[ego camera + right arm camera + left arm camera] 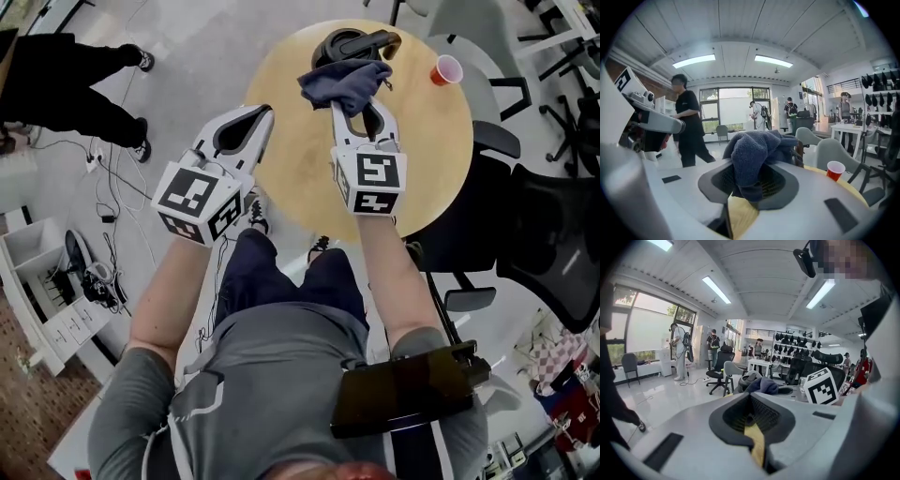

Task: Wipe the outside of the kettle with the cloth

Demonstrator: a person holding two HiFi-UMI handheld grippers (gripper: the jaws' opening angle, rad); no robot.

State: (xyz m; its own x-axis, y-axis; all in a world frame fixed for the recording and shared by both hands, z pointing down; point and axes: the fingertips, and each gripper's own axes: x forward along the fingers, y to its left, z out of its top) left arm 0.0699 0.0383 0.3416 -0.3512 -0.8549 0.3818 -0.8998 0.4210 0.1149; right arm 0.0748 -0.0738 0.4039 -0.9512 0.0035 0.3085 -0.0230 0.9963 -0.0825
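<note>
Gripping a bunched blue cloth (345, 82) in the right claw (360, 91), just at 6 o'clock of the black kettle (349, 42) on the round desk's (291, 141) 12 o'clock edge. Holding the left claw (262, 114) closed and empty at the 9 o'clock rim. Red cup (447, 69) at 2 o'clock.

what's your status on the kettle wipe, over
Right tongs shut on the cloth, at the kettle's near side. Left tongs shut, empty, by the table's left edge. Red cup off right, clear.
</note>
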